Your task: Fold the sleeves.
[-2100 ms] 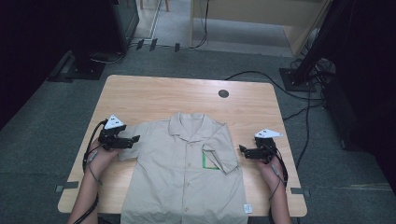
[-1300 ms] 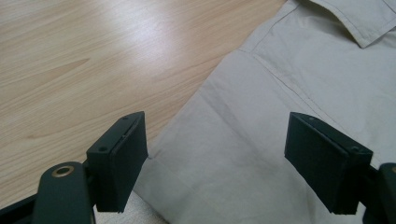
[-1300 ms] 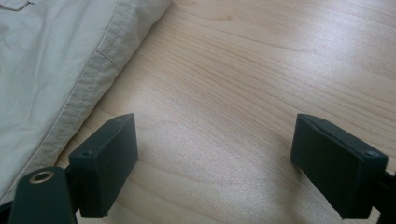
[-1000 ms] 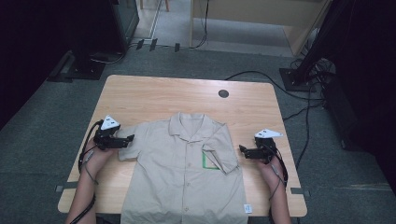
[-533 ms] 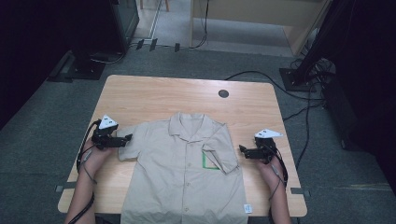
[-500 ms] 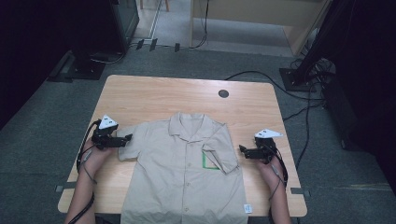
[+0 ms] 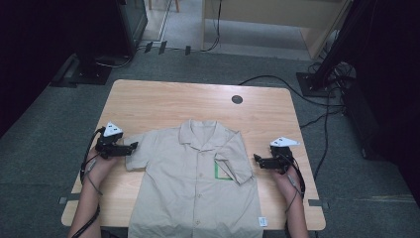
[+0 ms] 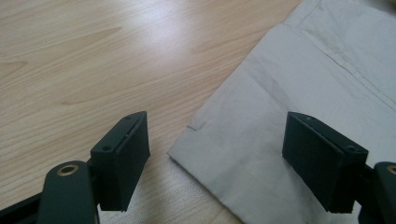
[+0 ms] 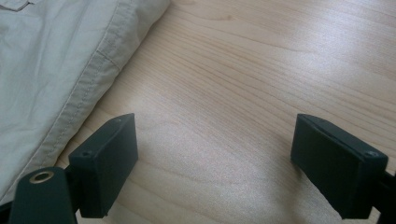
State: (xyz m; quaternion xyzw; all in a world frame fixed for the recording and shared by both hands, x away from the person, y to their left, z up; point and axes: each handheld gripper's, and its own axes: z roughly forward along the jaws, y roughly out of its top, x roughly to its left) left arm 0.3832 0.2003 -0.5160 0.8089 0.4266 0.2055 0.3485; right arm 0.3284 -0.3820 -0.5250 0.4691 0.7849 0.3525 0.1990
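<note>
— On the wooden table (image 7: pixel 163 101), what lies between the two tools?

— A beige short-sleeved shirt (image 7: pixel 195 193), spread front up with its collar toward the far edge and its hem at the near edge. One sleeve (image 7: pixel 236 166) is folded in over the chest, next to a green-outlined pocket (image 7: pixel 221 171). The other sleeve (image 7: pixel 140 153) lies flat, pointing out to the person's left.

— And the left gripper (image 7: pixel 132 147)?

— Its jaws are spread wide, right at the flat sleeve's end. From the left gripper view the sleeve corner (image 8: pixel 196 144) sits between the jaws, with nothing pinched.

— The right gripper (image 7: pixel 256 159)?

— Also spread apart, just beside the folded sleeve. In the right gripper view bare wood lies between its jaws, and the stitched shirt edge (image 9: pixel 88 88) runs past the jaw on the left of that view.

— Anything else on the table?

— A small dark round cap (image 7: pixel 237 99) near the far edge.
</note>
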